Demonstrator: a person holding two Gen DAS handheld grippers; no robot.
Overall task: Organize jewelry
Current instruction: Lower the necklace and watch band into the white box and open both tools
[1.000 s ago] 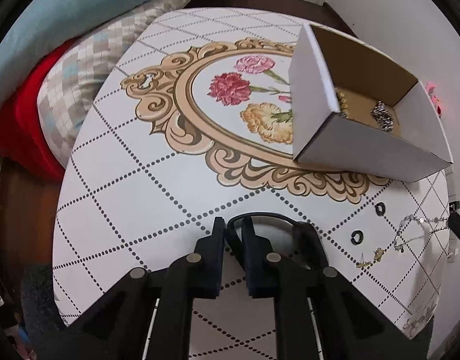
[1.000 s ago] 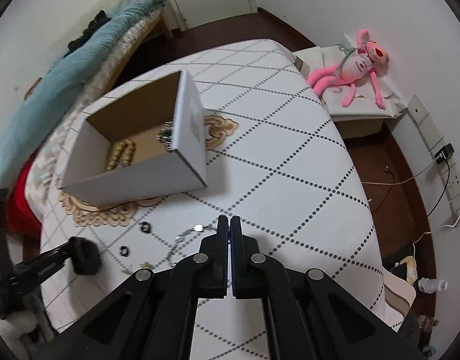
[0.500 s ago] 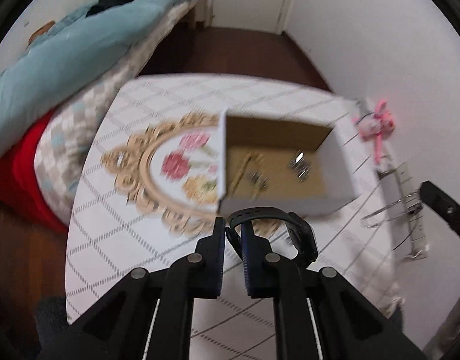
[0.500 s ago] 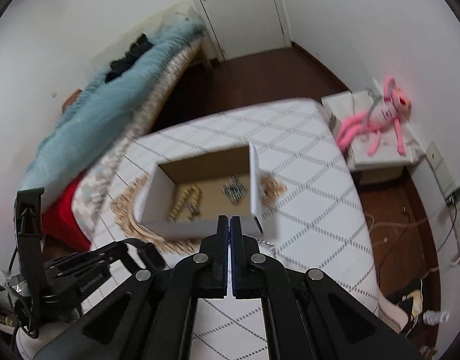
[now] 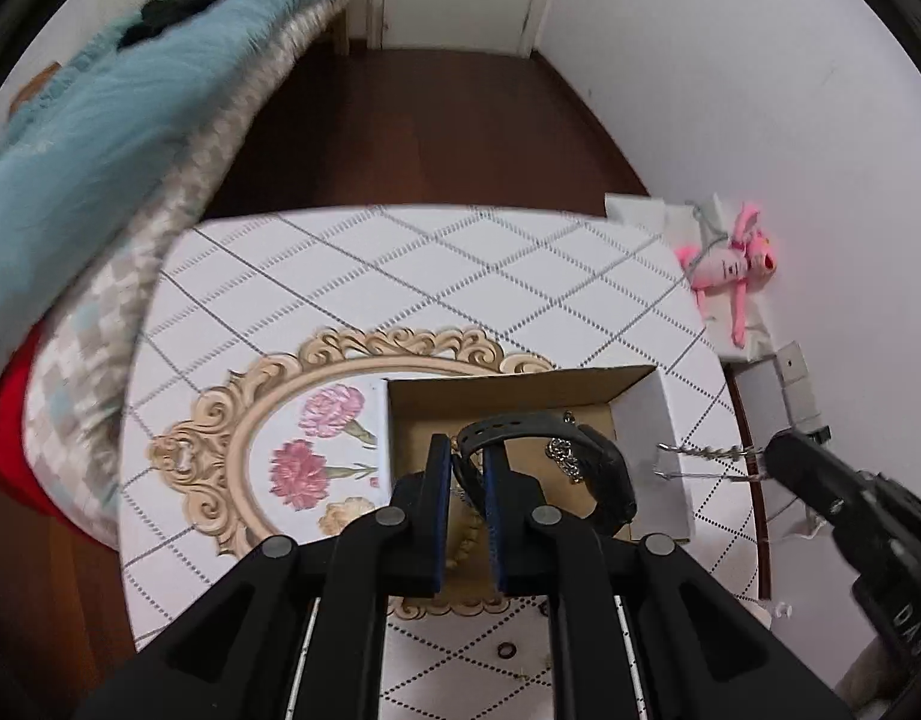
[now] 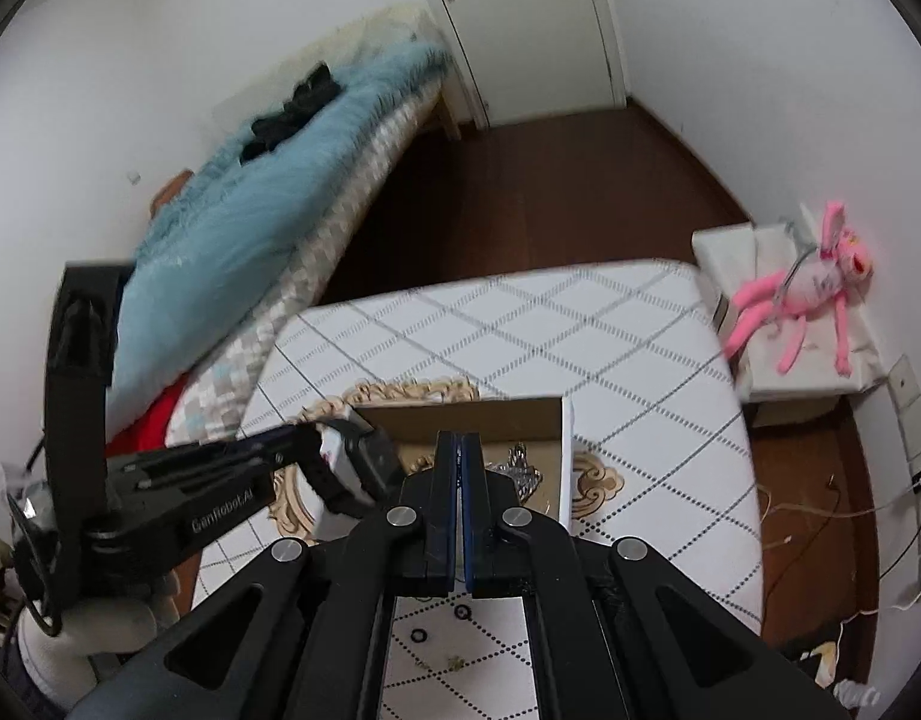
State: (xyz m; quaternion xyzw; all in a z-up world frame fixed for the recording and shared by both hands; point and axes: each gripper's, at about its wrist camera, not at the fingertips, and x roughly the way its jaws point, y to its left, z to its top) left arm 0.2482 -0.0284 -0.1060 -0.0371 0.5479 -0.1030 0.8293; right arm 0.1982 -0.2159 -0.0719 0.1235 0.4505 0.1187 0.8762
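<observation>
**Two grippers held high over the jewelry box, one carrying a watch, one a chain**

The bed [image 6: 268,192] with its blue blanket runs along the wall far ahead and to the left of both tools, its near end touching or overlapping the table's left edge. Dark wooden floor [image 5: 412,132] lies open beyond the table's far edge, up to a closed door.

Under both grippers is the white table [image 5: 400,276], patterned in dotted diamonds. Its far half is bare, open room ahead of the fingers. To the right, past the table's edge, a pink plush toy [image 6: 808,294] lies on a low white stand.

The cardboard box [image 5: 646,414], open at the top, sits just below and ahead of the left gripper [image 5: 467,468]. A silver chain and pale beads lie on its floor. Its right wall stands near the table's right edge.

The left gripper's jaws are clamped on the strap of a dark watch [image 5: 580,456], which loops out to the right and hangs over the box opening.

The right gripper [image 6: 462,462] has its jaws pressed together. In the left view, a thin silver necklace [image 5: 700,456] dangles from its tip, just right of the box wall.

Small dark rings [image 6: 460,613] lie on the table beneath the right tool, on the near side of the box.
</observation>
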